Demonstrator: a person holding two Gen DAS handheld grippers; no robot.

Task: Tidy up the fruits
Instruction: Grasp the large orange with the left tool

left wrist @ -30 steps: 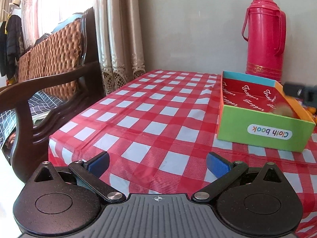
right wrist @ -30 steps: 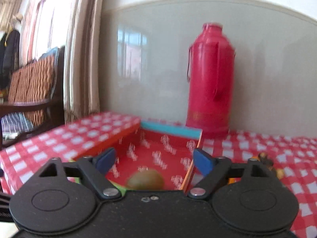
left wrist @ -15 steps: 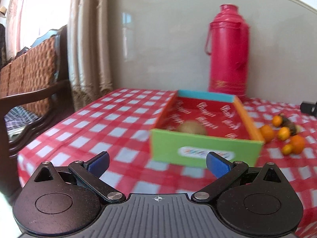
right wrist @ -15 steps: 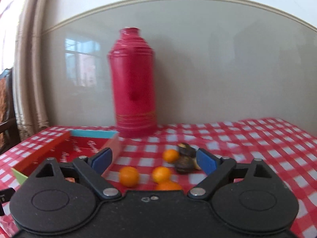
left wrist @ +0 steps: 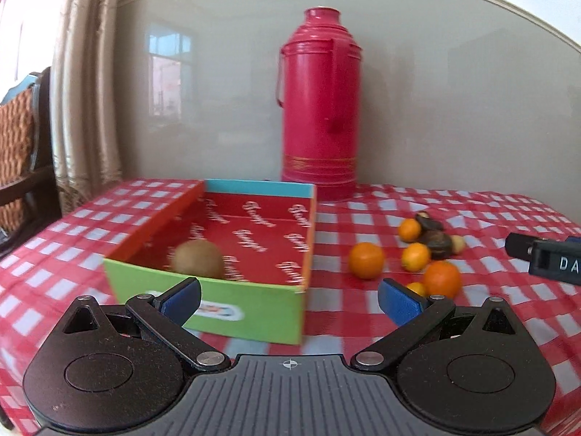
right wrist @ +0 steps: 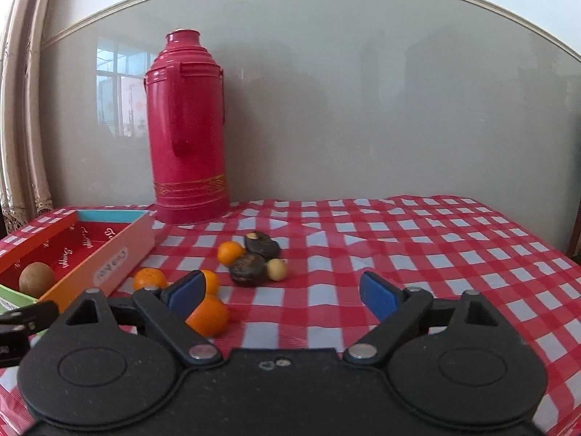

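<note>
A cardboard box (left wrist: 232, 307) with a green front and red inside stands on the checked table; a brown kiwi (left wrist: 198, 258) lies in it. The box (right wrist: 105, 254) and kiwi (right wrist: 36, 279) also show in the right wrist view. Right of the box lie several oranges (left wrist: 366, 259) (right wrist: 207, 317), two dark fruits (left wrist: 437, 244) (right wrist: 248, 269) and a small pale fruit (right wrist: 277, 269). My left gripper (left wrist: 289, 299) is open and empty in front of the box. My right gripper (right wrist: 282, 290) is open and empty, just behind the fruit pile.
A tall red thermos (left wrist: 319, 109) (right wrist: 189, 127) stands at the back against the grey wall. The red-and-white checked tablecloth (right wrist: 435, 247) covers the table. A wooden chair (left wrist: 25, 167) and curtain are at the left. Part of the right gripper (left wrist: 544, 262) shows at the left view's right edge.
Both grippers have swung to the right: the left view now faces the box and fruit pile, the right view moved from the box to the loose fruits. Both stay open.
</note>
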